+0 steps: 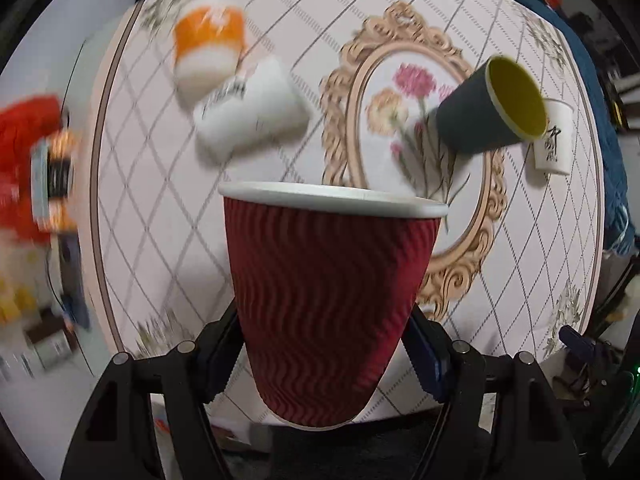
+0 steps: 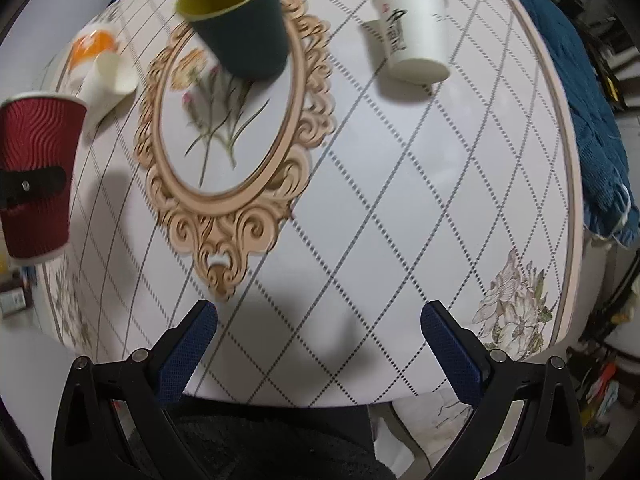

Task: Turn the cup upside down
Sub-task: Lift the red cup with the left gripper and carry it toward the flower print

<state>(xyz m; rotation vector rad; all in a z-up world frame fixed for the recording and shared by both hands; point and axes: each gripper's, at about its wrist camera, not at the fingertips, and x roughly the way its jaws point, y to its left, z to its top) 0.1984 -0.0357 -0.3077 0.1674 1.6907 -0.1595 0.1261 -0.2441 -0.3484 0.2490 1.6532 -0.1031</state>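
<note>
- Holding the red cup (image 1: 332,300) in my left gripper (image 1: 320,354), fingers (image 1: 218,354) clamped on both sides of its lower wall, mouth up and white rim level, lifted clear above the worktop (image 1: 160,208).
- From the right wrist view that same red cup (image 2: 38,172) hangs at the far left, one black finger (image 2: 32,188) across its ribbed wall, near the worktop's left edge.
- Behind it to the left, an orange cup (image 1: 208,48) and a white cup (image 1: 250,110) sit close together, blurred; I cannot tell whether they touch.
- At the middle, an oval gold frame with flowers (image 2: 228,136) is printed on the worktop cloth.
- A dark cup (image 2: 240,20) with a yellow inside stands mouth up at the far end of that frame.
- Further right, a white paper cup (image 2: 412,32) with black lettering stands apart from the dark cup on the diamond-lined cloth.
- My right gripper (image 2: 320,350) is empty, blue-padded fingers (image 2: 188,354) spread wide over the near edge of the worktop (image 2: 400,220).
- Blue cloth (image 2: 588,120) lies past the worktop's right edge.
</note>
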